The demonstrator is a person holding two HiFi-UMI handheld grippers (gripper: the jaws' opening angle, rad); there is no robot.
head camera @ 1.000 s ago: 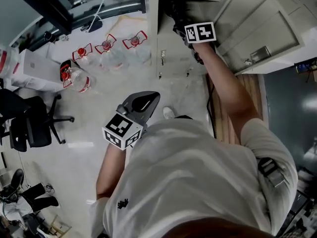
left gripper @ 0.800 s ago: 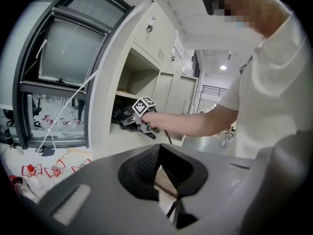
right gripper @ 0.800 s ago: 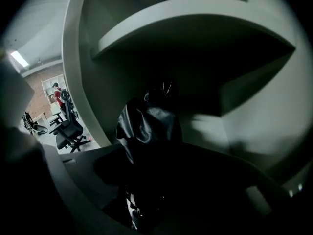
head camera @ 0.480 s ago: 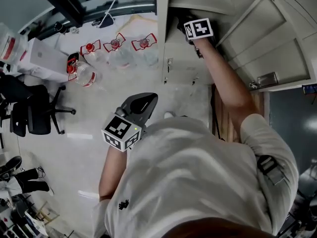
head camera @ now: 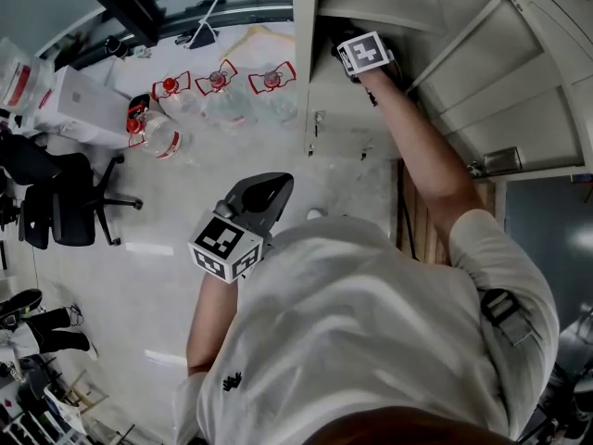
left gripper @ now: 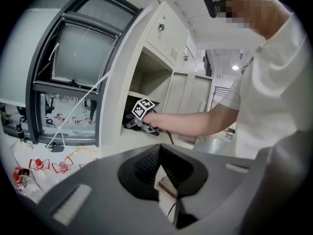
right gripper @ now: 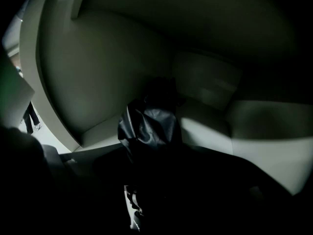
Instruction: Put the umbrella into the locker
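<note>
My right gripper (head camera: 347, 40) reaches into an open compartment of the pale locker (head camera: 310, 82), its marker cube at the opening. In the right gripper view it is dark inside the compartment. A black folded umbrella (right gripper: 149, 126) sticks forward out of the right gripper (right gripper: 146, 180), which is shut on it, toward the back wall. The left gripper view shows the same umbrella (left gripper: 130, 123) as a dark bundle at the compartment's mouth. My left gripper (head camera: 269, 191) hangs close to my chest, away from the locker. Its grey jaws (left gripper: 164, 180) meet, shut and holding nothing.
The open locker door (head camera: 519, 82) swings out to the right. Several water bottles with red handles (head camera: 218, 80) lie on the floor left of the locker. A white box (head camera: 79, 105) and a black office chair (head camera: 65, 211) stand further left. A window (left gripper: 73, 62) adjoins the locker.
The right gripper has pushed a little deeper into the compartment with the umbrella. My head has shifted slightly. The left gripper has stayed put.
</note>
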